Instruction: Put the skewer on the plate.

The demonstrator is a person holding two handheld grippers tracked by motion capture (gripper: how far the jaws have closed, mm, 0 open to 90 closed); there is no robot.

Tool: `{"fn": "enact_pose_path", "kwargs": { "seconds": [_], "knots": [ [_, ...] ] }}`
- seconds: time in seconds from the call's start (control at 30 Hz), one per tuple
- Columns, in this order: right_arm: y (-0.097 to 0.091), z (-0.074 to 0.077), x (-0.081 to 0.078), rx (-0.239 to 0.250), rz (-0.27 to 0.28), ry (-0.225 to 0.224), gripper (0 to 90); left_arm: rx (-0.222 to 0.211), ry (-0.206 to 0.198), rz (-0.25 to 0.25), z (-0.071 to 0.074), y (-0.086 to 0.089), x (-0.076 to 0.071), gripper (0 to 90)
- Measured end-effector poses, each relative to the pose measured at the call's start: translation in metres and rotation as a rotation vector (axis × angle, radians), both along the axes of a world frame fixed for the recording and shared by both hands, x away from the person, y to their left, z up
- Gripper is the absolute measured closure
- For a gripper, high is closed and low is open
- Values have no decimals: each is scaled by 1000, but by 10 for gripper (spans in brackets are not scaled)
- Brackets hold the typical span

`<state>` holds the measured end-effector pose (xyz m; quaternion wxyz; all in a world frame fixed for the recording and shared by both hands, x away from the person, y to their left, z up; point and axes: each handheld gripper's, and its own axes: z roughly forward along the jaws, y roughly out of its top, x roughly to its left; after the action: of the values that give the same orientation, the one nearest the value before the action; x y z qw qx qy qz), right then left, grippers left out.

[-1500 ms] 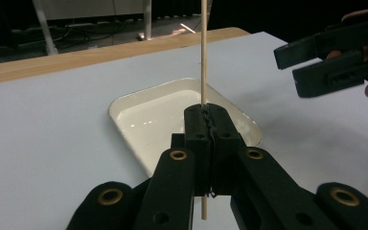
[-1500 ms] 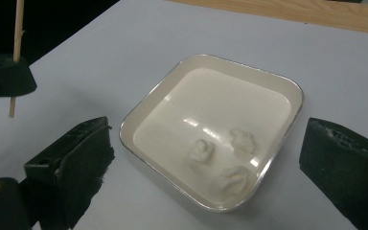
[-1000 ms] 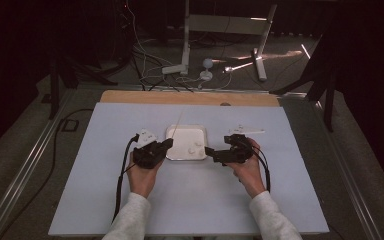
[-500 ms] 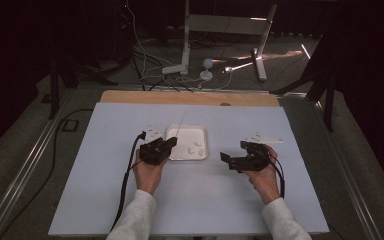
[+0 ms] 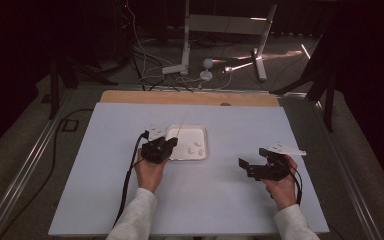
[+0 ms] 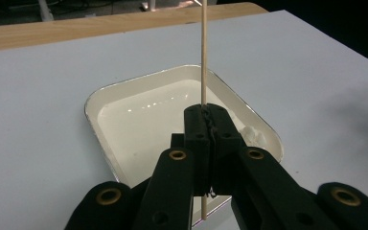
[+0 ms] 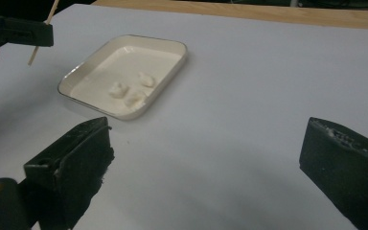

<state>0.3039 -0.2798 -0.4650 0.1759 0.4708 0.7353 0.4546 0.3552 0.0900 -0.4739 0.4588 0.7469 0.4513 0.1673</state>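
While left gripper (image 6: 206,120) clamps a skewer (image 6: 203,52) over the tray (image 5: 202,131), right gripper (image 7: 206,158) gapes.

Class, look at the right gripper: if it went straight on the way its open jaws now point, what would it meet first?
Probably the bare table top; the right gripper points down across it. The white tray lies left of that line, though depth is unclear.

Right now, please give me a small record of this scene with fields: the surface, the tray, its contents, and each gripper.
surface: pale table top, wooden strip at far edge
tray: white tray, rounded corners
contents: three small white lumps
left gripper: shut on thin wooden stick, held above the tray
right gripper: open, holds nothing, apart from tray
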Motion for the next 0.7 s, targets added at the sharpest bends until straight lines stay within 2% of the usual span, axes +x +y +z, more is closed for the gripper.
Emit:
{"fn": "enact_pose_path", "kwargs": {
  "seconds": [0.33, 0.7],
  "knots": [
    [-17, 0, -12, 7, -29, -28, 37, 21, 32, 11, -11, -6, 7, 892],
    [-16, 3, -17, 8, -27, -45, 37, 43, 84, 17, -27, -14, 15, 889]
  ]
}}
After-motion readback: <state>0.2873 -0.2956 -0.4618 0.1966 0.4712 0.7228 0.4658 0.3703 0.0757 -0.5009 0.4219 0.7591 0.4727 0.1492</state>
